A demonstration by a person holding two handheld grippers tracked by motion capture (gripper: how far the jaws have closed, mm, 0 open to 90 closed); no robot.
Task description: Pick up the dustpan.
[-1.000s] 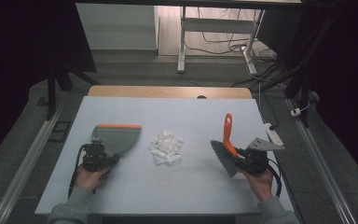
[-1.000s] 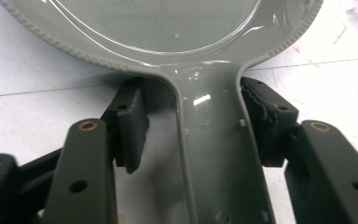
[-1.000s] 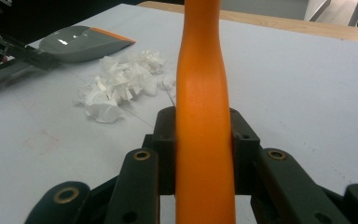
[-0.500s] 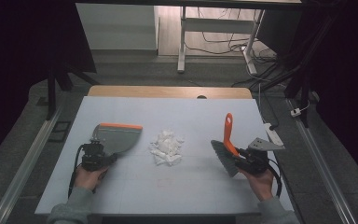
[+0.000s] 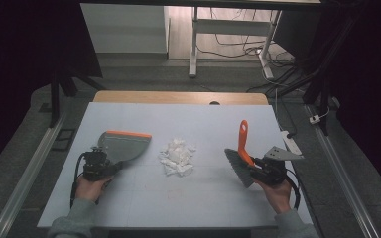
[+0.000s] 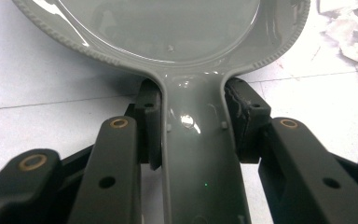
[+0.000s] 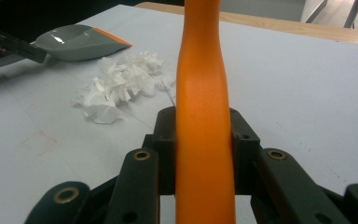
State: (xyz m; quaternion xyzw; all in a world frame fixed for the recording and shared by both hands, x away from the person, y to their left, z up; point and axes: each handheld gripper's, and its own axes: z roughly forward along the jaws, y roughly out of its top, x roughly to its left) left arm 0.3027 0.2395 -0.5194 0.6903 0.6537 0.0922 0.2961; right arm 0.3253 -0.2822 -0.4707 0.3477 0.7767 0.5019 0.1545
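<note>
Grey plastic, glossy and rimmed with a ribbed edge, is what the left claw (image 6: 193, 140) has just closed on: its jaws now pinch the narrow handle of a grey dustpan with an orange lip (image 5: 124, 145), which lies flat at the left of the high view. At the right of that view the right claw (image 7: 204, 140) is clamped on the orange plastic handle of a hand brush (image 5: 243, 144), whose grey bristles (image 5: 238, 166) point down and toward the middle. Between the two tools, at the centre of the frame, sits a small heap of crumpled white paper scraps (image 5: 177, 156), apart from both the pan's lip and the bristles. To my eye both tools are now in hand and the sweeping itself has not begun; the next move would call for bringing the pan's orange edge up against the left side of the heap and holding it low on the surface, while the brush comes in from the right to push the scraps in. The pale blue-white desk (image 5: 198, 198) has a wooden strip along its far edge (image 5: 178, 97). Beyond it, in the upper part of the frame, I see a dim room with grey floor, white table legs (image 5: 193, 49) and loose cables (image 5: 238, 47).
</note>
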